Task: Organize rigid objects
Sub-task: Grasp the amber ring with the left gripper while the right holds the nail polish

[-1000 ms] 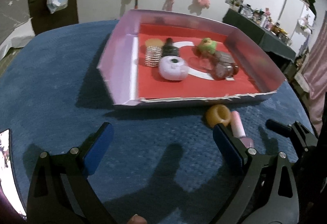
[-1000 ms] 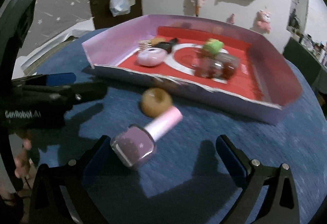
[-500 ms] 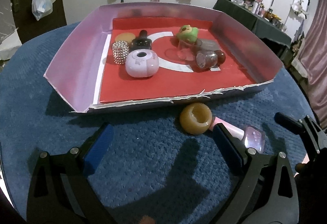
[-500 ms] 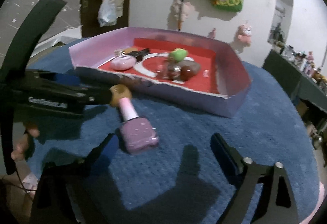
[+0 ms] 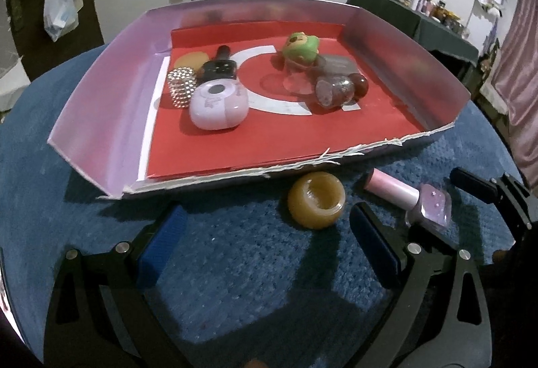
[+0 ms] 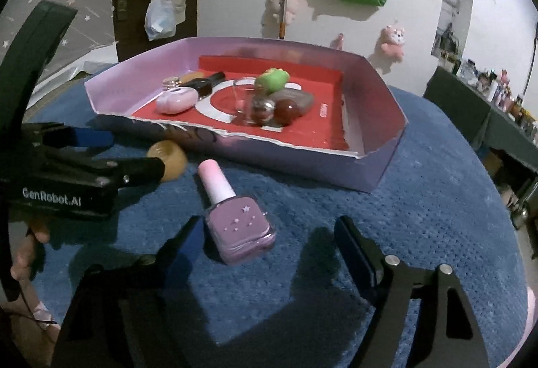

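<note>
Right wrist: tilted hand-held gripper point(image 6: 269, 233) straddling bottle point(image 6: 237, 223)

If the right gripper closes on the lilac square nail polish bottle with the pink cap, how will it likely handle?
The lilac nail polish bottle looks rigid, with flat sides, so the pads should seat squarely. Lying on its side on the blue textured cloth, it probably won't roll. Its glossy surface may be slippery. The right gripper has been closing, not yet touching.

Two low wrist fisheyes, angled down, close to blue cloth point(image 5: 235, 253), sharing the tray point(image 6: 302, 163)
</note>
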The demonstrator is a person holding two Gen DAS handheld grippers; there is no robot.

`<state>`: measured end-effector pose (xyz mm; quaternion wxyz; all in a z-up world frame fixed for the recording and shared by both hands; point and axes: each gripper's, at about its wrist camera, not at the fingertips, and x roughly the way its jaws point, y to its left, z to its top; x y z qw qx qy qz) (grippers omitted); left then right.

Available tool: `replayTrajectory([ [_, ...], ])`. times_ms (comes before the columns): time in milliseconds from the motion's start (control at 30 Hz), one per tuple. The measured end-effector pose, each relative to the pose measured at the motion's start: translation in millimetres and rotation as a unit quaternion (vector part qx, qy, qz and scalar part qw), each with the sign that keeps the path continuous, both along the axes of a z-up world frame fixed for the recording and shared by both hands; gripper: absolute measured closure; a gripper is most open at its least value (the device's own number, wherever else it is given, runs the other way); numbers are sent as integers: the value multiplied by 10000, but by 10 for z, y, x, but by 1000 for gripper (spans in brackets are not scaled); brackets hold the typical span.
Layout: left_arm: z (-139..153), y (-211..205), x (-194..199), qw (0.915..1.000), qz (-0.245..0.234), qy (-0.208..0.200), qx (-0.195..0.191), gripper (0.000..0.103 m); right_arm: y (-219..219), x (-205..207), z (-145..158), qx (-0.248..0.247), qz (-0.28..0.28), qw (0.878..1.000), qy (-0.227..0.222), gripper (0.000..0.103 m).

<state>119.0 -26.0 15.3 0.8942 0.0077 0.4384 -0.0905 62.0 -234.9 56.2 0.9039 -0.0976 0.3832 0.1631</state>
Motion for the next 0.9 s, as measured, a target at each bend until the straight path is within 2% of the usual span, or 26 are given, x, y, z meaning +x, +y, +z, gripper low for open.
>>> replayTrajectory([
  [133, -11, -59, 39, 9999, -44, -20, 127, 5, 35, 0, -13, -35, 158, 9999, 1, 36],
  [233, -47, -84, 74, 9998, -56, 61, 187, 14, 69, -17, -18, -22, 263, 9997, 14, 46],
  [333, -52, -93, 76, 9998, -75, 72, 178, 15, 101, -23, -26, 11, 338, 9994, 39, 56],
  [400, -57, -113, 71, 9997, -105, 54, 220, 18, 104, -8, -31, 79, 334, 9994, 92, 57],
  [600, -41, -201, 18, 9991, -295, -75, 300, 39, 63, 25, -31, 228, 323, 9990, 202, 57],
  [633, -35, -204, 7, 9990, -339, -93, 270, 47, 58, 25, -32, 207, 319, 9991, 195, 57],
  [667, -26, -210, -2, 9989, -372, -119, 257, 60, 57, 16, -30, 206, 315, 9991, 194, 58],
  [700, -21, -216, -14, 9987, -398, -148, 265, 67, 54, 14, -30, 216, 309, 9991, 199, 58],
  [900, -17, -194, -47, 9988, -421, -167, 180, 67, 30, -2, -11, 300, 273, 9988, 283, 58],
])
